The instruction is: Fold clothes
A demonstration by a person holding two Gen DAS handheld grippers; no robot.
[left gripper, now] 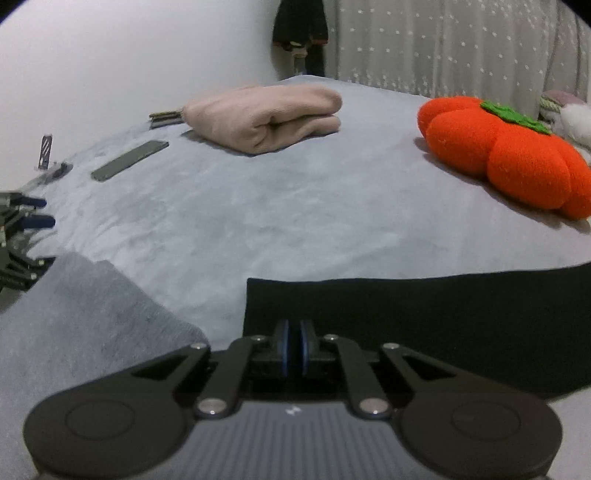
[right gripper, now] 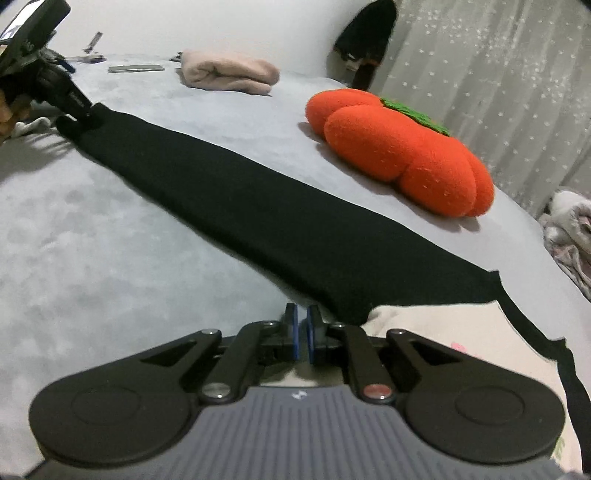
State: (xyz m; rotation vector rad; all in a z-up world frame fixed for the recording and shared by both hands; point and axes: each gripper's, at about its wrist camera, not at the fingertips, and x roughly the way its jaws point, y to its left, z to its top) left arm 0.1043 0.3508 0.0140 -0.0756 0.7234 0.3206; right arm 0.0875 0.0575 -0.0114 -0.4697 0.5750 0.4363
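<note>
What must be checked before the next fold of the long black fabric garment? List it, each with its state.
1. Left gripper grips the long black fabric garment: ok, shut on its end.
2. Right gripper grips it: cannot tell; narrow gap, cloth edge beside it.
3. Garment flat on the grey bed cover: ok, stretched straight.
4. Orange pumpkin-shaped plush cushion clear of the garment: ok, apart.
5. Folded pink knit garment out of the way: ok, at the far side.

A grey bedcover fills the near scene. Far left rises a plain white wall; far right hangs a pale dotted curtain, with something dark, perhaps clothing, between them.
</note>
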